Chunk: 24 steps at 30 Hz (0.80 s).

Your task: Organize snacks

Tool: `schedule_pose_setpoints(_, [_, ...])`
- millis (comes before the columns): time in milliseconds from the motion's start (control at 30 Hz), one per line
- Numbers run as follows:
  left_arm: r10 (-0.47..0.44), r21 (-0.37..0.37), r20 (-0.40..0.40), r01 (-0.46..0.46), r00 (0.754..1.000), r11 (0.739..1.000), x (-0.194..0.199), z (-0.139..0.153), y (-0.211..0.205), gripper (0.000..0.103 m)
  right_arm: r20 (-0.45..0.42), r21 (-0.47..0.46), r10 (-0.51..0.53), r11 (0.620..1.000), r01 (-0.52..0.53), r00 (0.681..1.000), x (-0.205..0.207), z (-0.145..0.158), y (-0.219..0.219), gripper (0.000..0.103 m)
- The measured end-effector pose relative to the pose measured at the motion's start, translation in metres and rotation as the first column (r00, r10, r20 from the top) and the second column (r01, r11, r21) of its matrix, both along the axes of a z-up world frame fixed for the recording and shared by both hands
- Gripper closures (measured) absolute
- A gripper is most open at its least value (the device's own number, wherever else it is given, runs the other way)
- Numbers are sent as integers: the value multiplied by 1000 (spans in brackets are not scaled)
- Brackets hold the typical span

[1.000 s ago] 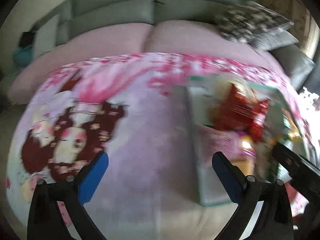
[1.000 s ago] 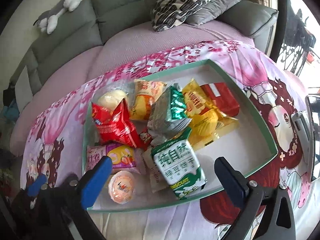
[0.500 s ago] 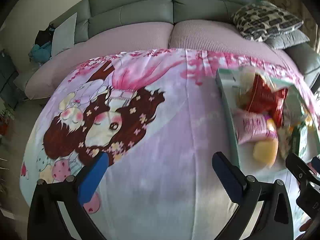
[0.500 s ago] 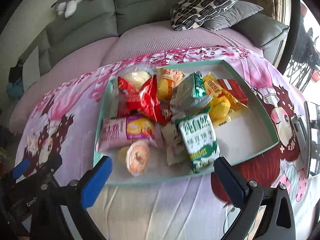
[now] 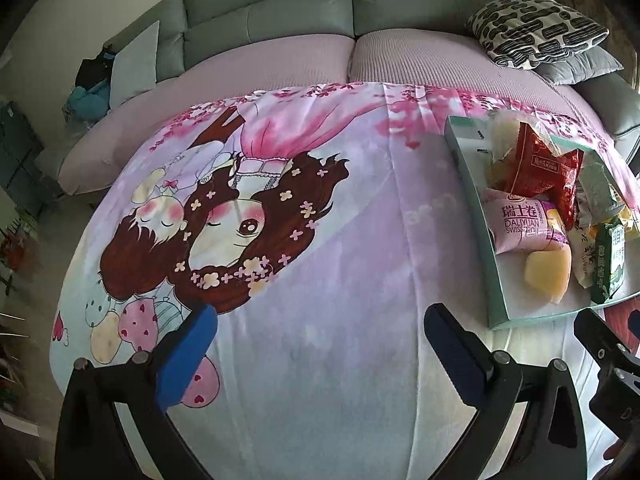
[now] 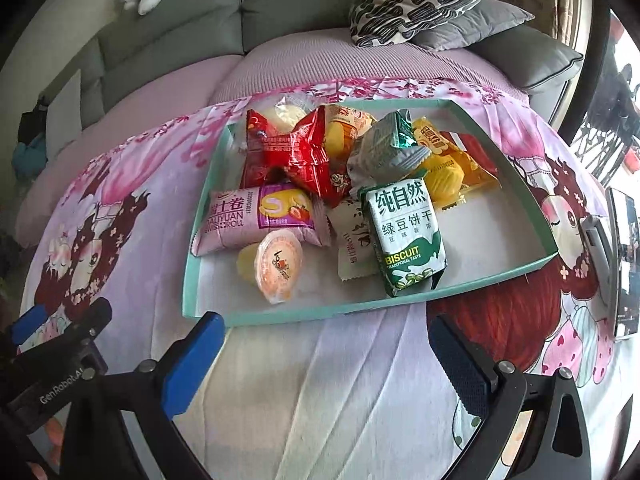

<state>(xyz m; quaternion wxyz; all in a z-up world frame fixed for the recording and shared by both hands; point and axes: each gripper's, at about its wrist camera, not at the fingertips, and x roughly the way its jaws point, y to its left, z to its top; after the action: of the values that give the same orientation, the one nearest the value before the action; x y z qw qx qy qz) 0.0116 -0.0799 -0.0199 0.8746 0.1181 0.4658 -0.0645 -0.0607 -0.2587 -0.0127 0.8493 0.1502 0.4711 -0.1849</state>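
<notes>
Pulled back from the tray over the past second, both grippers now hover above the cartoon-print cloth with fingers spread apart and holding nothing.

Left wrist view: the left gripper (image 5: 320, 344) hangs over the printed cloth (image 5: 320, 240). A green-rimmed tray (image 5: 472, 184) sits at three o'clock, its snacks piled inside: a red packet (image 5: 540, 164), a pink Swiss-roll pack (image 5: 520, 224) and a jelly cup (image 5: 548, 276). A grey sofa (image 5: 280, 4) runs across twelve o'clock.

Right wrist view: the right gripper (image 6: 324, 352) faces the tray (image 6: 280, 316) at twelve o'clock. A green biscuit pack (image 6: 404, 240) lies nearest the front rim, at one o'clock, with the jelly cup (image 6: 278, 264) at eleven o'clock. The left gripper (image 6: 24, 324) shows at nine o'clock.
</notes>
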Motion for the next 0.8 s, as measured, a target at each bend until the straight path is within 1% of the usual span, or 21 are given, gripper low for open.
schedule_pose_setpoints(200, [-9, -8, -1, 9, 1000, 1000, 2, 2, -1, 0, -1, -18, 3, 1000, -3, 1000, 2, 1, 2, 0])
schedule_pose_setpoints(433, [-2, -17, -26, 1, 1000, 1000, 7, 0, 1, 0, 14, -21, 1, 1000, -1, 1000, 2, 6, -1, 0])
schedule_pose_setpoints(800, [-7, -11, -26, 7, 1000, 1000, 8, 3, -4, 0, 19, -13, 2, 1000, -1, 1000, 1, 6, -5, 0])
